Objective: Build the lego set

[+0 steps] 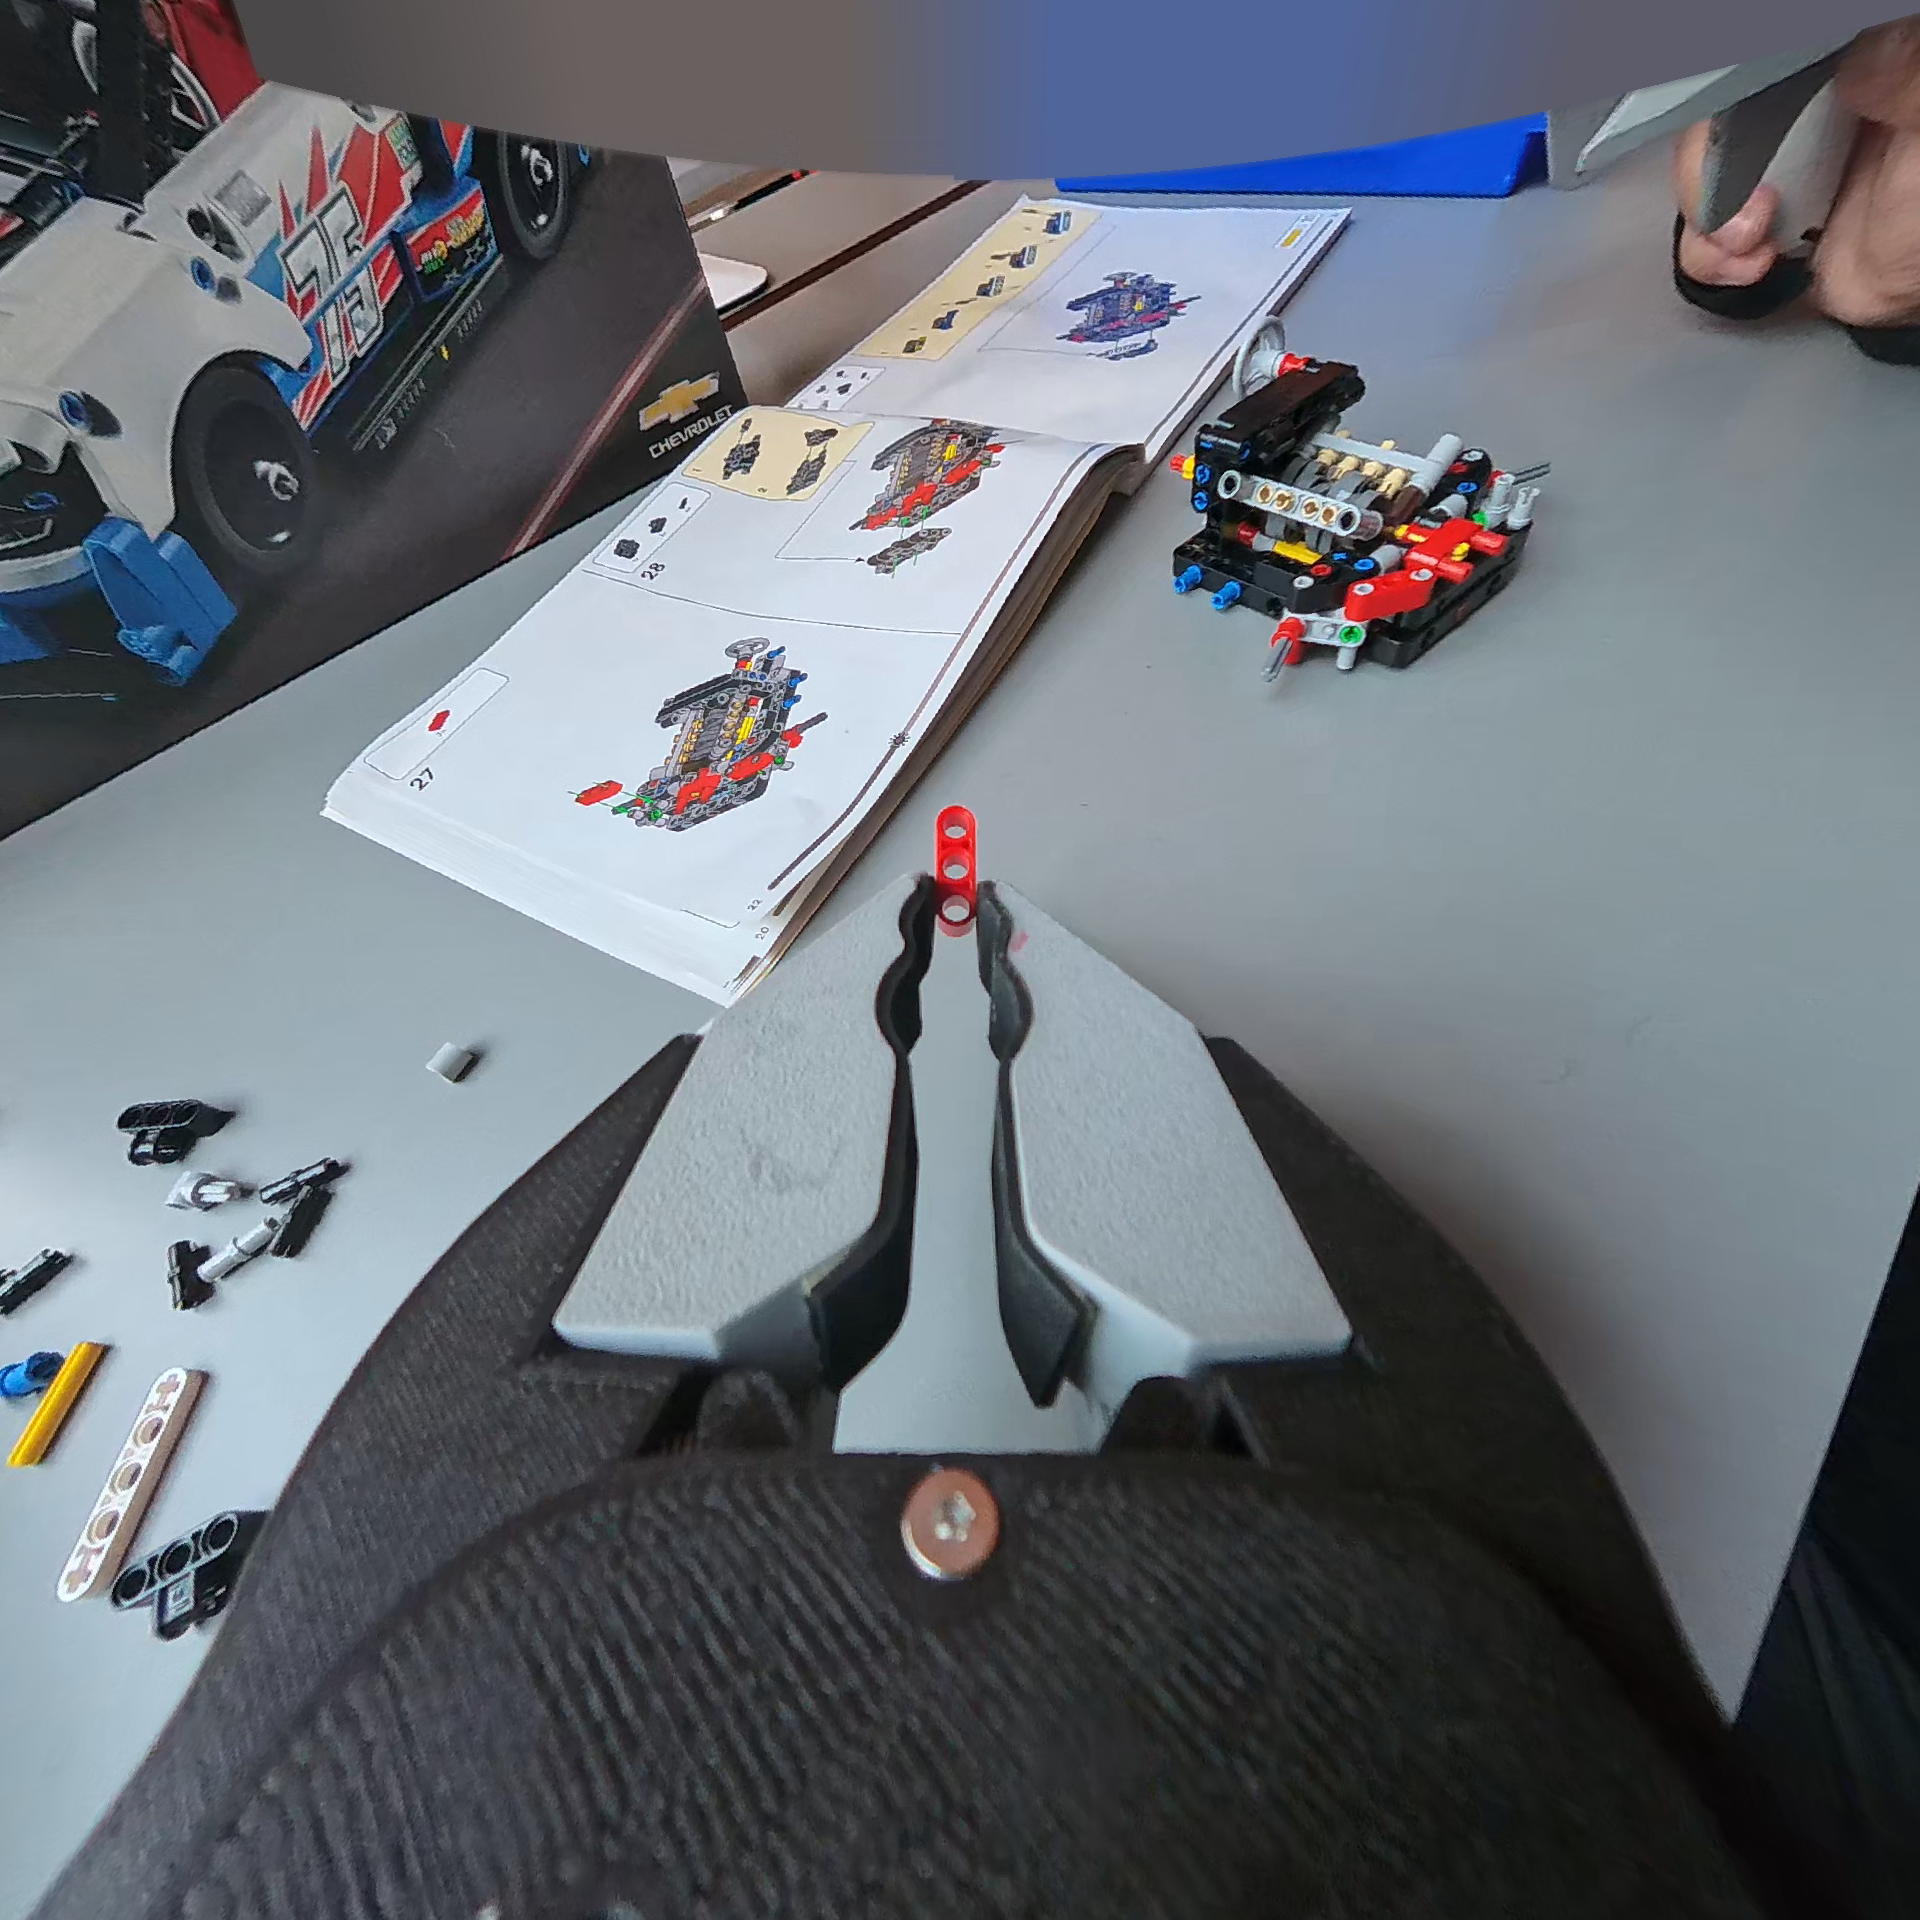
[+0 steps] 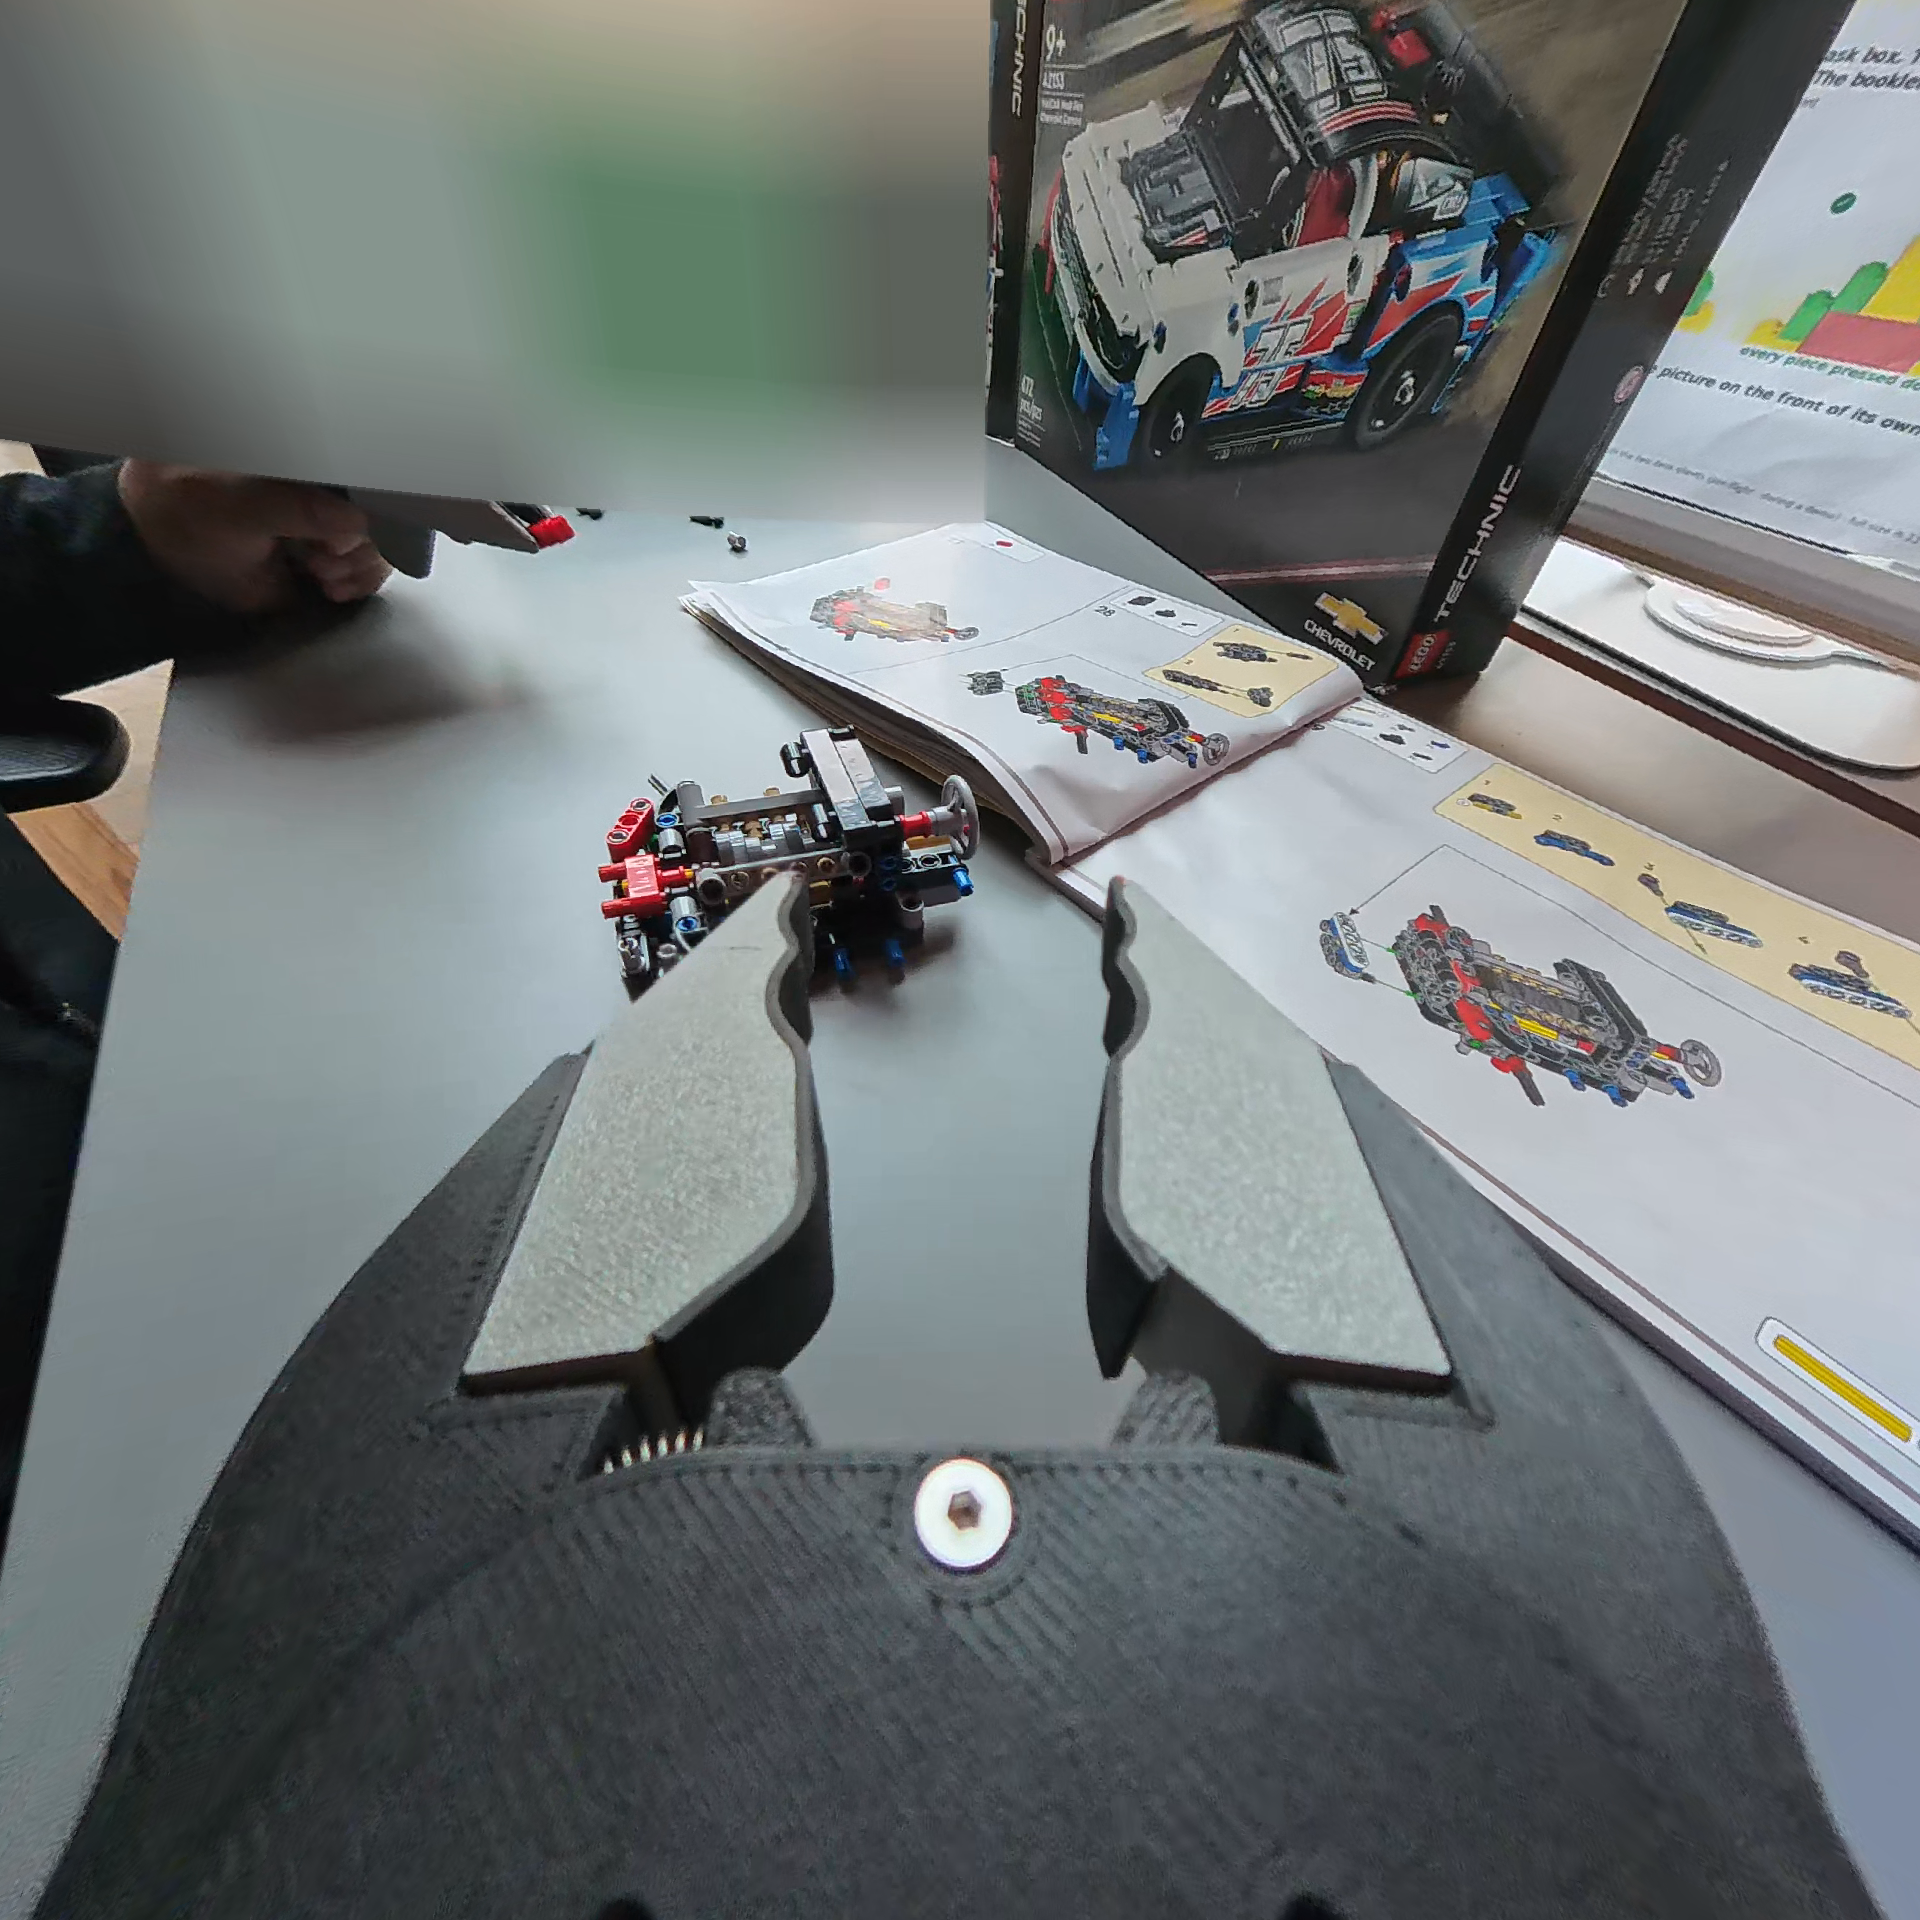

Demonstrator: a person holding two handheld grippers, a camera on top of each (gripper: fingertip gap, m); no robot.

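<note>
My left gripper [image 1: 951,896] is shut on a small red three-hole beam [image 1: 955,854], held upright above the grey table. It also shows far off in the right wrist view [image 2: 535,532], with the red piece at its tip. The part-built black, grey and red lego chassis [image 1: 1351,514] sits on the table ahead and to the right of it, and shows in the right wrist view [image 2: 790,847] too. My right gripper [image 2: 951,899] is open and empty, its left finger [image 2: 769,935] just in front of the chassis. It appears at the top right of the left wrist view [image 1: 1704,135].
The open instruction booklet [image 1: 790,623] lies left of the chassis and also shows in the right wrist view [image 2: 1195,769]. The set's box [image 1: 260,395] stands behind it. Loose black, grey, yellow and tan parts [image 1: 208,1216] lie at the left. The table edge [image 1: 1829,1455] runs down the right. About 30 cm separates my left fingertips from my right.
</note>
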